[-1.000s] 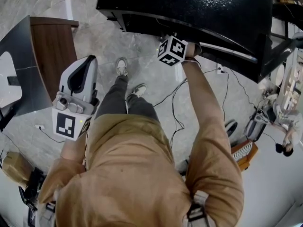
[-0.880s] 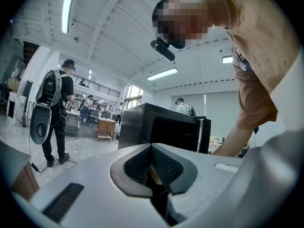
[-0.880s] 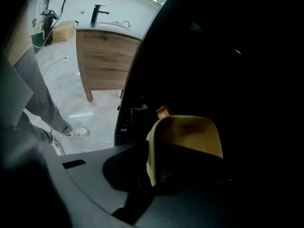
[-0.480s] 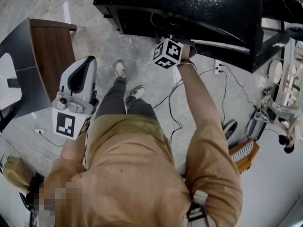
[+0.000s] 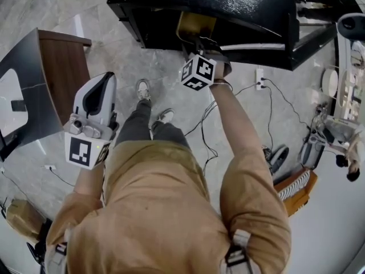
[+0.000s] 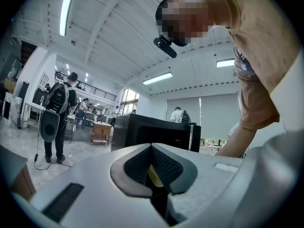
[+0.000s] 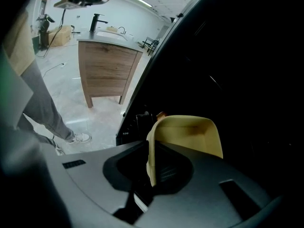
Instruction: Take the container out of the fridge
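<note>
The black fridge (image 5: 228, 4) stands at the top of the head view, its dark inside (image 7: 247, 70) filling the right gripper view. My right gripper (image 5: 201, 44) is at its open front, shut on the rim of a yellow container (image 5: 194, 24). In the right gripper view the container (image 7: 190, 134) is tilted, with its thin edge clamped between the pads of the right gripper (image 7: 149, 167). My left gripper (image 5: 98, 87) hangs apart at the left over the floor, pointing level toward the fridge (image 6: 156, 134). The left gripper (image 6: 152, 167) has its jaws together with nothing held.
A wooden cabinet (image 5: 57, 67) with a sink top stands at the left, also visible as the cabinet (image 7: 107, 72). Cables (image 5: 211, 130) and a power strip (image 5: 259, 79) lie on the floor. Other people (image 6: 57, 113) stand far off in the hall.
The right gripper has drawn back and up from the fridge with the yellow container, which now shows at the fridge opening. The left gripper has barely shifted.
</note>
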The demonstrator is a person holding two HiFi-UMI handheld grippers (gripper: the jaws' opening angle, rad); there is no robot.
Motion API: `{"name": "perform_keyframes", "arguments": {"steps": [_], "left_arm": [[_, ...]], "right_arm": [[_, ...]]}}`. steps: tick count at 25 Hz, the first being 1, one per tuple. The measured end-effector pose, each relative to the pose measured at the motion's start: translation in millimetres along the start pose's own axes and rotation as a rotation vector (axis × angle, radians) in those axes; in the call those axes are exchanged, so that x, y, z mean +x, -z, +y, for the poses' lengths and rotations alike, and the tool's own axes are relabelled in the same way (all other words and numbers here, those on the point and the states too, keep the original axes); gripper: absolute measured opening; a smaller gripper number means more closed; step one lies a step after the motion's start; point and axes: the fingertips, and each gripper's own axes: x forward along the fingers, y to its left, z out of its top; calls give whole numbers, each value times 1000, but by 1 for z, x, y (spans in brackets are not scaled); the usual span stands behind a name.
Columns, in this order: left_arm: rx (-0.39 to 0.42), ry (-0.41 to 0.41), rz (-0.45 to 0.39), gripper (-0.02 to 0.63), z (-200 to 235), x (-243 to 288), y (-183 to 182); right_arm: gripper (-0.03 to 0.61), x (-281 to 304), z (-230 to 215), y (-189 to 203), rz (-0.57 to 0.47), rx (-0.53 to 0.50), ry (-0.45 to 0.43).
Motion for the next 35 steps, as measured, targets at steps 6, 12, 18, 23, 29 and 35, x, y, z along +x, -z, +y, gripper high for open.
{"name": "perform_keyframes", "arguments": {"steps": [6, 12, 18, 23, 29, 35], "left_arm": [[-6, 16, -16, 0, -13, -5, -4], [6, 19, -22, 0, -23, -12, -8], [10, 17, -19, 0, -33, -20, -11], [14, 17, -27, 0, -39, -21, -15], [27, 21, -42, 0, -48, -24, -25], [36, 25, -50, 0, -58, -29, -30]], "right_arm": [[21, -24, 12, -7, -21, 0, -2], [15, -41, 26, -14, -45, -3, -2], [15, -52, 33, -21, -70, 9, 2], [15, -64, 30, -25, -90, 26, 16], [15, -80, 29, -27, -110, 62, 33], [15, -93, 33, -28, -127, 93, 47]]}}
